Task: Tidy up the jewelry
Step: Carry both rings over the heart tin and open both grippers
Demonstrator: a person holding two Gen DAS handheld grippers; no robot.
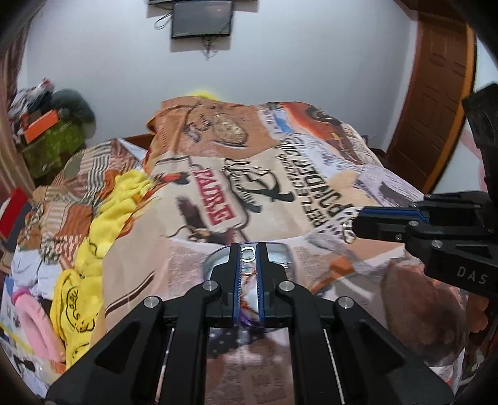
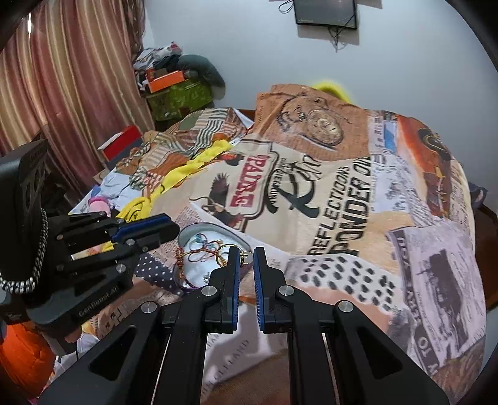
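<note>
Left hand-held gripper (image 1: 248, 254) closed on small ring (image 1: 248, 253); right hand-held gripper (image 2: 246, 258) closed on gold ring (image 2: 224, 253)

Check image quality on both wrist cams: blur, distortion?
Left wrist: heavy fisheye bend, motion smear on the printed bedspread, dark corner vignette. Right wrist: sharper; jewelry tray readable, wall-mounted screen curved near the rim, even indoor light, no harsh glare.

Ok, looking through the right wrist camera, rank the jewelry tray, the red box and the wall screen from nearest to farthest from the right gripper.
From the right gripper:
1. Jewelry tray, just ahead and slightly left of the fingertips, on the bedspread.
2. Red box, farther off to the left, at the bed's edge near the curtain.
3. Wall screen, farthest, high on the far wall.
</note>
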